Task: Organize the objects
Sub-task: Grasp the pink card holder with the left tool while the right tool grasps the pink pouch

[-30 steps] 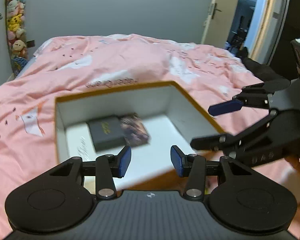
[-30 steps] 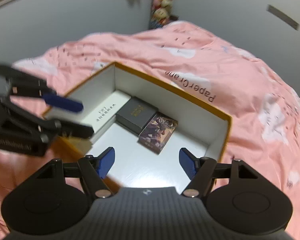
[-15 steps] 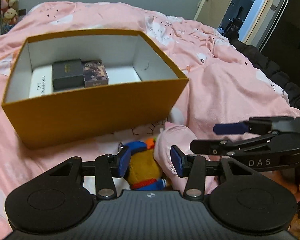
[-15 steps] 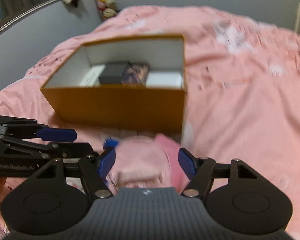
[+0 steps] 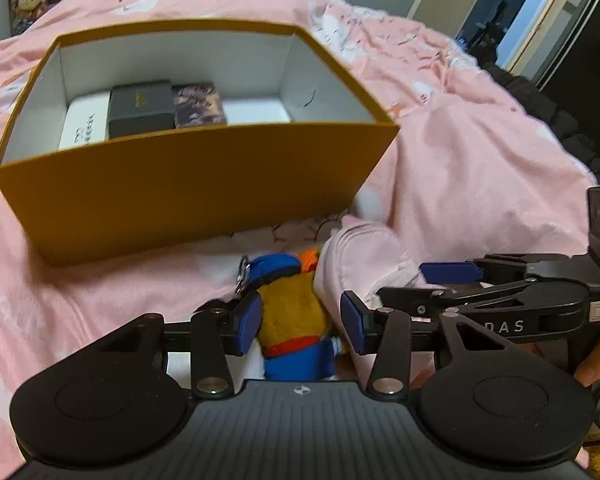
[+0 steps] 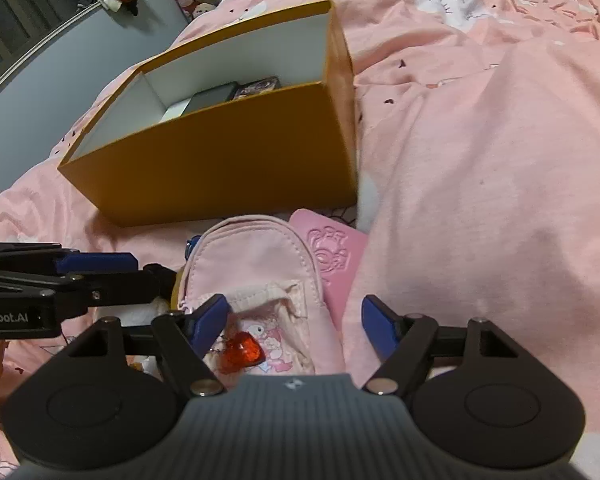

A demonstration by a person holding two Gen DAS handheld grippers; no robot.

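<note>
1. Bedding fills both views: a pink duvet [image 5: 460,168] covers the bed, and every item lies on it.
2. At the left, an open orange box [image 5: 188,196] with white inner walls sits on the duvet. Inside it, from left to right, lie a white box [image 5: 82,124], a black box [image 5: 140,108] and a dark patterned card pack [image 5: 198,104], side by side and touching.
3. Just in front of the orange box lies a small plush toy [image 5: 296,312] in yellow, blue and orange, with a metal clip at its top.
4. The left hand-held gripper [image 5: 298,322] hangs over that toy with its blue pads parted on either side of it; whether the pads touch it cannot be told.
5. Right of the toy, touching it, lies a small pink backpack [image 6: 256,264] with a cartoon front pocket and a red charm [image 6: 242,354].
6. The right hand-held gripper [image 6: 294,320] is spread wide above the backpack's pocket, gripping nothing.
7. A flat pink embossed case [image 6: 332,256] lies partly under the backpack's right edge.
</note>
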